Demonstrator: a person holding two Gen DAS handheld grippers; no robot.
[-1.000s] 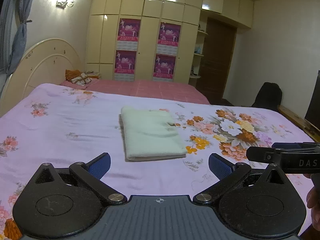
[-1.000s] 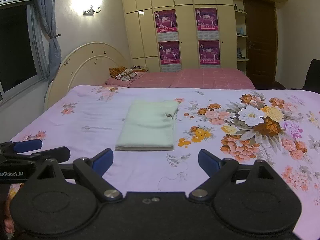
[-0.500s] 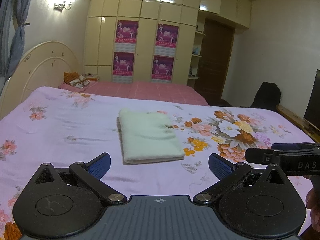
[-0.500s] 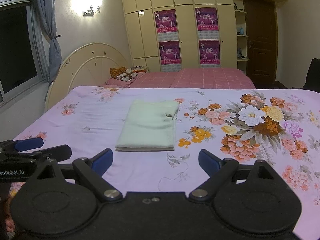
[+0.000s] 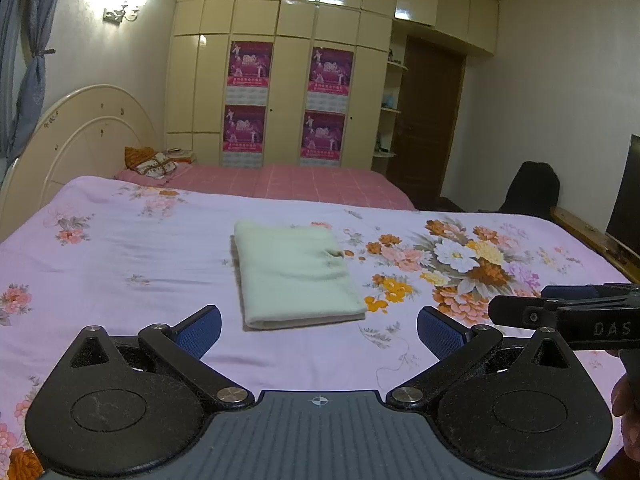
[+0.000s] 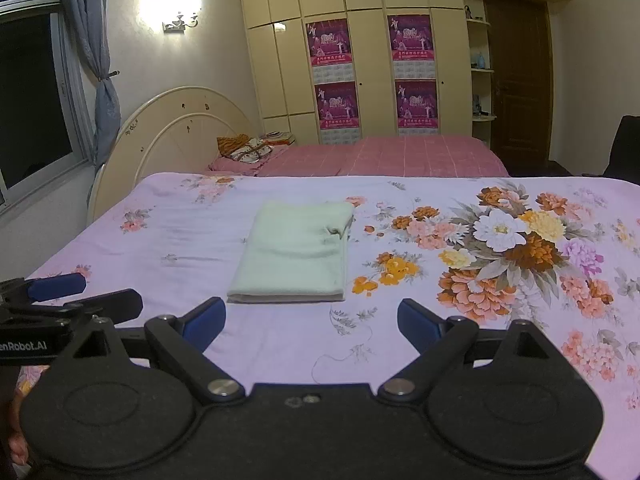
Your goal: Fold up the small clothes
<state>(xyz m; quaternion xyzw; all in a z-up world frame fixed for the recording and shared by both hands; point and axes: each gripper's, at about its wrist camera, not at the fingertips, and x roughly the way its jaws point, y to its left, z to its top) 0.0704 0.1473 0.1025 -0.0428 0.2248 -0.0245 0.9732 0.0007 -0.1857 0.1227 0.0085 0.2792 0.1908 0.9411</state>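
Garment: pale green cloth [image 5: 294, 274] lies folded flat on the bedsheet [image 5: 120, 248], probably finished.
Left gripper [image 5: 319, 326]: jaws apart, empty, held clear.
Right gripper [image 6: 311, 322]: same.

folded green cloth [image 5: 294, 272] on floral bed [image 5: 120, 256]

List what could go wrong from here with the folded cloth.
1. A small flap sticks up at the right edge of the cloth; a finger brushing it could pull the top layer open.
2. The cloth lies free on the bedsheet, so a push from the open left gripper might slide or skew it instead of lifting it.
3. The right gripper, also open, sits close beside the left; moving in together, they could bump.
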